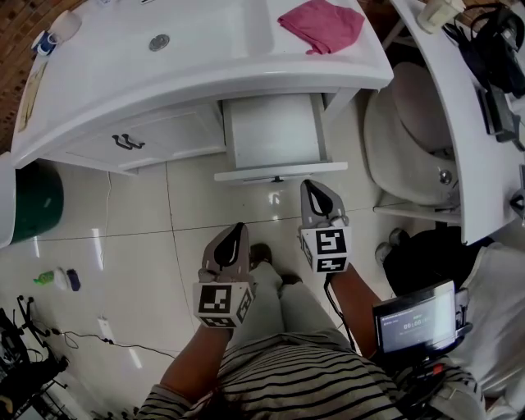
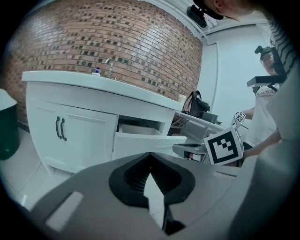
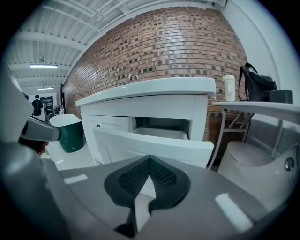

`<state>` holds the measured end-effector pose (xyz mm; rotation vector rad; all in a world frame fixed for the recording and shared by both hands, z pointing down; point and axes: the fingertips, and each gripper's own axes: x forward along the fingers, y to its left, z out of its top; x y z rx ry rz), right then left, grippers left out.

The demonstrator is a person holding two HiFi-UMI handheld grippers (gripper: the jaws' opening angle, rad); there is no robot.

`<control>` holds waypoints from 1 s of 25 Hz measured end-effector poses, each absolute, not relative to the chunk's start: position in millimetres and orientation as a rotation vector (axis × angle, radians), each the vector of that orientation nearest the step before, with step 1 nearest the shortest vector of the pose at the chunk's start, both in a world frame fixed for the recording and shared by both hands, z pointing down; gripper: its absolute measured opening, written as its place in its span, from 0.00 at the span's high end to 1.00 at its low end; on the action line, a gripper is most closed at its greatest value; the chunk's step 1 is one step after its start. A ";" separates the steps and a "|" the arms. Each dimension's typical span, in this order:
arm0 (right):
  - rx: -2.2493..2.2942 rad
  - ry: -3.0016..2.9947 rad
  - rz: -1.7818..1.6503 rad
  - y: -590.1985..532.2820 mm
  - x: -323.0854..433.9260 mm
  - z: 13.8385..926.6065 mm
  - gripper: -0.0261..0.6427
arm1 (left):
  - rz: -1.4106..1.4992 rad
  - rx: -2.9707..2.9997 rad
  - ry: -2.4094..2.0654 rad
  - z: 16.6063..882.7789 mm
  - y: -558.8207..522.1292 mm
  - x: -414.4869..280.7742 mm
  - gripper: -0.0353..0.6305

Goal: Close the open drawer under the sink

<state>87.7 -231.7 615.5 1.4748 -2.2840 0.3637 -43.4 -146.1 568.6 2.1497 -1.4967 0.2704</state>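
Observation:
The white drawer (image 1: 275, 135) under the sink counter (image 1: 205, 74) stands pulled out, and nothing shows inside it. Its front panel (image 1: 280, 171) faces me. My right gripper (image 1: 312, 187) is shut and empty, its tip just short of that panel, with a small gap of floor between. In the right gripper view the drawer front (image 3: 154, 143) fills the space straight beyond the shut jaws of my right gripper (image 3: 149, 159). My left gripper (image 1: 236, 231) is shut and empty, lower and further back over the floor. In the left gripper view my left gripper (image 2: 150, 157) points at the drawer front (image 2: 145, 144).
A pink cloth (image 1: 321, 25) lies on the counter above the drawer. Cabinet doors with dark handles (image 1: 127, 142) are left of it. A green bin (image 1: 33, 201) stands at far left, a white toilet (image 1: 410, 148) at right. Small bottles (image 1: 57, 279) lie on the tiles.

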 end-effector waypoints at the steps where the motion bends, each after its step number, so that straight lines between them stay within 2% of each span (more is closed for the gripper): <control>1: 1.474 -2.283 0.359 -233.5 87.4 616.3 0.96 | 0.269 2.150 -1.496 568.9 -149.1 -43.3 0.92; 25: 1.442 -2.270 0.386 -256.0 80.3 628.7 0.96 | 0.263 2.133 -1.460 577.9 -189.4 -39.8 0.92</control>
